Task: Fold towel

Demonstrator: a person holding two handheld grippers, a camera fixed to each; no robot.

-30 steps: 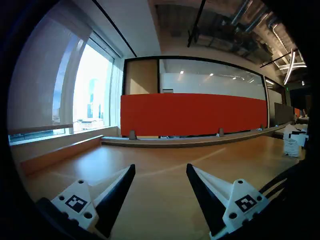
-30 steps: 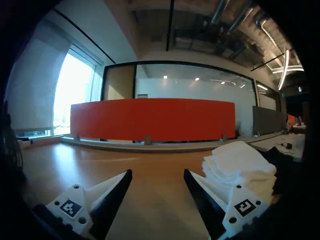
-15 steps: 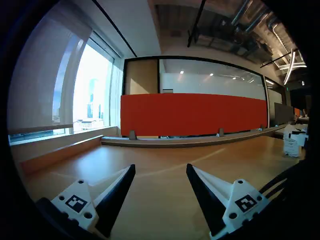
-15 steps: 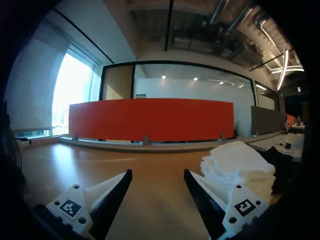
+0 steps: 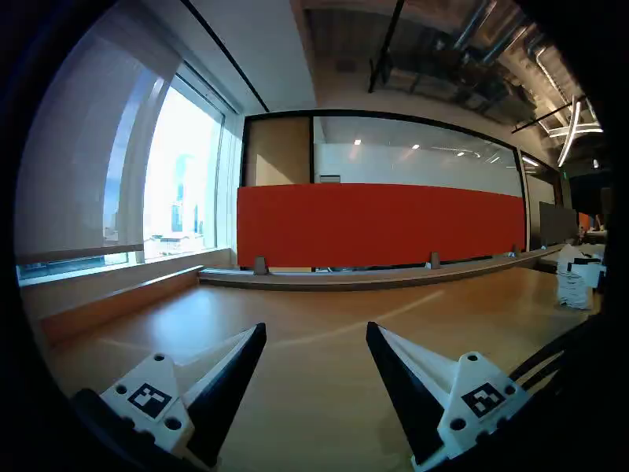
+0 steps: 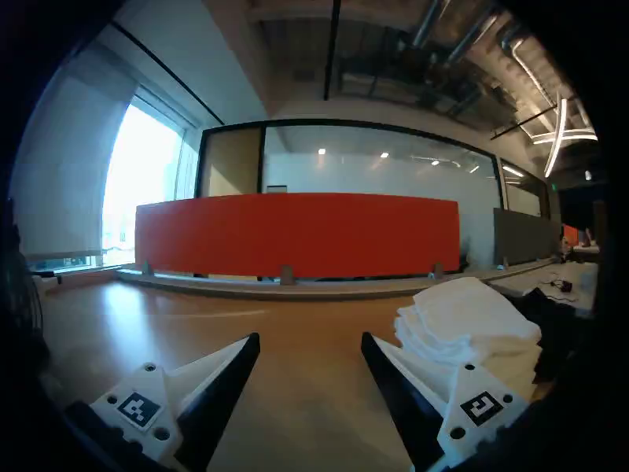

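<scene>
Several stacked towels [image 6: 472, 322] lie beside the right tool [image 6: 309, 338].

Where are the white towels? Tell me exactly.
In the right gripper view, the stack of white towels lies on the wooden table at the right, just beyond the open right gripper's right-hand finger.
</scene>
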